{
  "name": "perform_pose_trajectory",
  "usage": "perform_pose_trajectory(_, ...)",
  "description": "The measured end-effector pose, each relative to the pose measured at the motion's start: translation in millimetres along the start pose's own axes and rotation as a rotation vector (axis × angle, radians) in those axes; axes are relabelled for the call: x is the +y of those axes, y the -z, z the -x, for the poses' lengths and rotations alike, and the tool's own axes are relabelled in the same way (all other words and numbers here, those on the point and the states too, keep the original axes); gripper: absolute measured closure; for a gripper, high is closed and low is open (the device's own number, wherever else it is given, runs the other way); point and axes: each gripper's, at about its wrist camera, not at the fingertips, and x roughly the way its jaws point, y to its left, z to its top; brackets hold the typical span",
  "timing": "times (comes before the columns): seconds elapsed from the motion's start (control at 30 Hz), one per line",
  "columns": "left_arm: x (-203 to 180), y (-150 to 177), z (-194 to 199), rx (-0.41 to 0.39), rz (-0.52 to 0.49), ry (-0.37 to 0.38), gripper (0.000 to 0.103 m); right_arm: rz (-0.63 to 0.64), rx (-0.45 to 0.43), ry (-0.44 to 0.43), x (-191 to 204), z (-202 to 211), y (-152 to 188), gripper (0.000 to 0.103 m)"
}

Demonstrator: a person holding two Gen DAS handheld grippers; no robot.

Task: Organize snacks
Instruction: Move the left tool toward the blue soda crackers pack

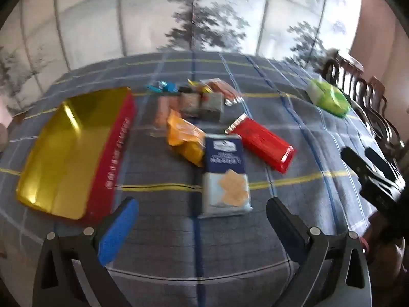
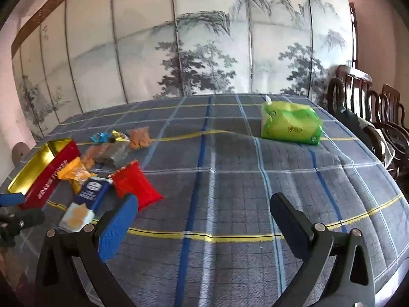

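We see snacks (image 1: 225,176) in bright wrappers scattered beside our red box (image 1: 74,151) with gold inside, on a plaid cloth (image 2: 230,179), painted screen (image 2: 179,51) behind, both grippers (image 1: 202,212) (image 2: 204,209) spread wide, empty.

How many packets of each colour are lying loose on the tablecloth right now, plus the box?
Red packet: 1
Yellow-orange packet: 1
Blue cracker packet: 1
Green pack: 1
Red and gold box: 1
Small packets at the back: blurred, uncountable
Total countable: 5
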Motion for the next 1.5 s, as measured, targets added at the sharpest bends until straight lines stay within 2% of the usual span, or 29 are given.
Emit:
perform_pose_trajectory(0.07,-4,2,-8,0.018,-0.018,-0.004,0.001,-0.006,0.011,0.004,-2,-7,2,0.000)
perform_pose_trajectory(0.17,-9,-2,-19,0.060,-0.033,0.031,0.001,-0.011,0.032,0.007,-6,-17,5,0.000)
perform_pose_trajectory(0.4,-19,-17,-33,0.088,-0.076,0.027,0.001,-0.010,0.038,0.004,-9,-26,0,0.000)
perform_pose_trajectory(0.6,-25,-27,-59,0.136,-0.070,0.020,0.001,-0.032,0.047,-0.008,-13,-35,-2,0.000)
perform_pose_trajectory(0.87,-33,-33,-78,0.155,-0.088,-0.022,0.001,-0.027,0.045,-0.019,-13,-36,-1,0.000)
perform_pose_trajectory(1.23,-42,-38,-96,0.182,-0.087,-0.031,0.001,-0.038,0.055,-0.033,-14,-43,-4,0.000)
perform_pose_trajectory(1.5,-37,-41,-111,0.202,-0.037,-0.034,0.003,-0.048,0.050,-0.040,-15,-44,-5,0.001)
